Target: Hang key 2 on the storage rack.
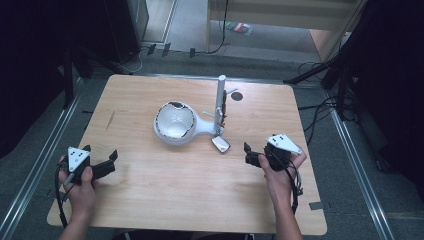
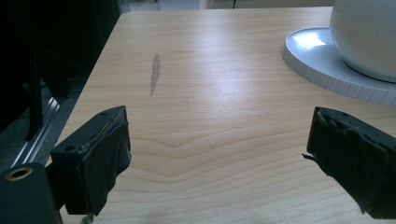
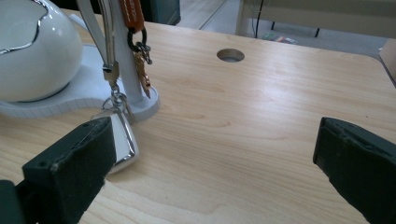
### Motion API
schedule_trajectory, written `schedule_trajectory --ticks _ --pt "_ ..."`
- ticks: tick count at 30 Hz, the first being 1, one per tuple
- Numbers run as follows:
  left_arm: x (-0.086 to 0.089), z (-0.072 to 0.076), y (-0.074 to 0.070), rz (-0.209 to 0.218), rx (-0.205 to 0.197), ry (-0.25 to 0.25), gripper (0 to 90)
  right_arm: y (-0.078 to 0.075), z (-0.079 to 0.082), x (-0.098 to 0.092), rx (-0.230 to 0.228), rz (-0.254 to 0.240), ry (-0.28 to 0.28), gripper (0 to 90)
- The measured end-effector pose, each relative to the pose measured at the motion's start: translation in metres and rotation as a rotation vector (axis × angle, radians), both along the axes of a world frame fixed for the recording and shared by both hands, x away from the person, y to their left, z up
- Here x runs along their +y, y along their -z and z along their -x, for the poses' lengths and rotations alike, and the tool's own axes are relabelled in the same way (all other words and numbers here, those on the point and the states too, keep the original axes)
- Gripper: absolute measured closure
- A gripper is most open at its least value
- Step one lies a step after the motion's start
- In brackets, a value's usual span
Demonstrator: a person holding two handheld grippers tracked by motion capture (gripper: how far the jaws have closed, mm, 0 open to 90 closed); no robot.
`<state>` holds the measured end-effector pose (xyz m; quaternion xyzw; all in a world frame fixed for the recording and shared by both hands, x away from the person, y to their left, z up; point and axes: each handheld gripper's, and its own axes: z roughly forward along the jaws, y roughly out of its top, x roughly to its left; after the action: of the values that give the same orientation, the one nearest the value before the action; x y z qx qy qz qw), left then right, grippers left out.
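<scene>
- Fingers on both sides spread wide, nothing held: left gripper (image 1: 102, 159) and right gripper (image 1: 252, 155) hover over the surface (image 1: 165, 200).
- Nothing started, by my reading.
- White stand (image 1: 220, 102) is the landmark: keys (image 3: 140, 60) hang on it, a silver tag (image 3: 122, 142) rests at its foot, nearest the right gripper.

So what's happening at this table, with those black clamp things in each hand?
A person sits at a wooden table with a handheld gripper in each hand. The left gripper and the right gripper are both open and hold nothing. In the middle stands a white holder with a bowl-shaped dish and an upright post, from which keys and a silvery key fob hang. The right gripper is nearest the fob, not touching it.
</scene>
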<state>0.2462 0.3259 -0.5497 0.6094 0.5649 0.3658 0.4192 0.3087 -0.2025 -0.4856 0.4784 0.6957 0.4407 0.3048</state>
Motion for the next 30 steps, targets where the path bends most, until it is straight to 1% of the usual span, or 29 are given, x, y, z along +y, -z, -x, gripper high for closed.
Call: schedule_trajectory --ticks 4,7,11,15,19,24,30 --pt "0.0 0.0 0.0 0.001 0.001 0.0 6.3 0.002 0.002 -0.007 0.014 0.006 0.009 0.0" --pt "0.0 0.0 0.0 0.001 0.002 0.0 6.3 0.003 0.005 -0.014 0.011 0.009 0.008 0.0" --pt "0.0 0.0 0.0 -0.004 0.003 -0.003 6.3 0.006 0.01 -0.024 0.021 0.008 0.022 0.0" --pt "0.0 0.0 0.0 0.0 0.001 -0.002 6.3 0.009 0.015 -0.035 0.031 0.016 0.035 0.0" --pt "0.0 0.0 0.0 0.001 0.002 -0.003 6.3 0.012 0.02 -0.045 0.035 0.025 0.032 0.0" --pt "0.001 0.0 0.0 0.003 0.002 -0.002 6.3 0.019 0.028 -0.058 0.052 0.027 0.045 0.0" --pt "0.001 0.0 0.0 0.003 0.001 -0.002 6.3 0.026 0.035 -0.074 0.057 0.023 0.056 0.0"
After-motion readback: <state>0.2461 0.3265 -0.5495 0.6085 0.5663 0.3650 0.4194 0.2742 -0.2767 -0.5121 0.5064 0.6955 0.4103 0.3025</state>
